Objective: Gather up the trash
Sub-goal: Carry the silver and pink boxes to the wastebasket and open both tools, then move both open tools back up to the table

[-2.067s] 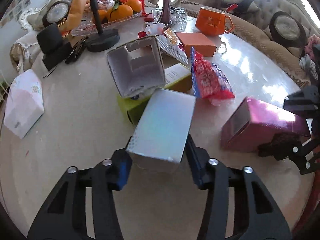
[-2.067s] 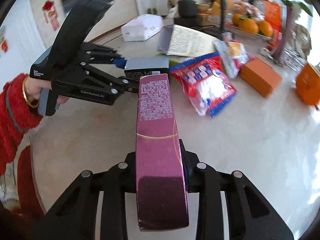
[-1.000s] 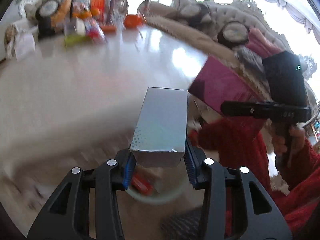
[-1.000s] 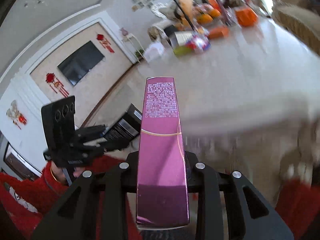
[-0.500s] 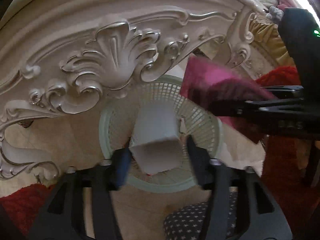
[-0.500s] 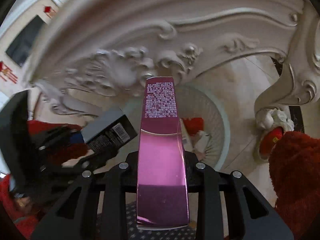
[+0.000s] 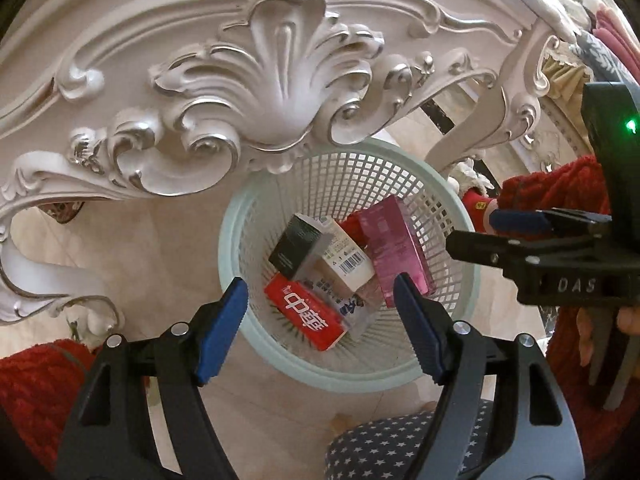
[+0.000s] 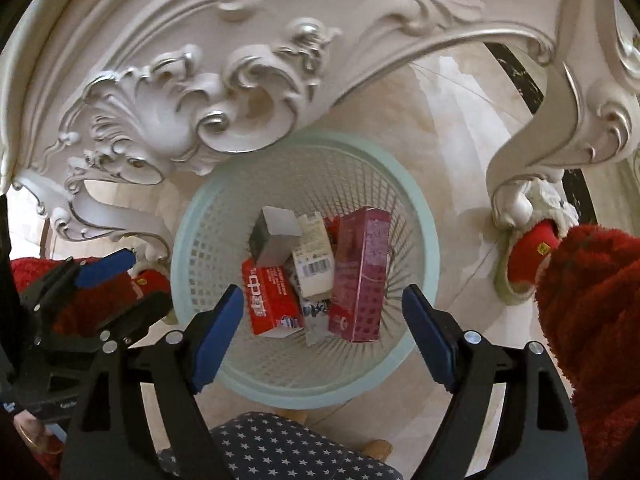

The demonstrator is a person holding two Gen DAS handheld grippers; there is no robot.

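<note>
A pale green mesh waste basket stands on the floor under the carved table edge. Inside lie the magenta box, the silver-black box, a red box and a white barcoded box. My left gripper is open and empty above the basket. My right gripper is open and empty above it too; it also shows in the left wrist view at the right.
The ornate white carved table apron overhangs the basket's far side. A carved table leg stands to the right. A star-patterned navy cushion lies below. The floor is beige marble tile.
Both grippers swung from the tabletop down to the basket under the table. They opened, and the silver-black box and the magenta box dropped into the basket.
</note>
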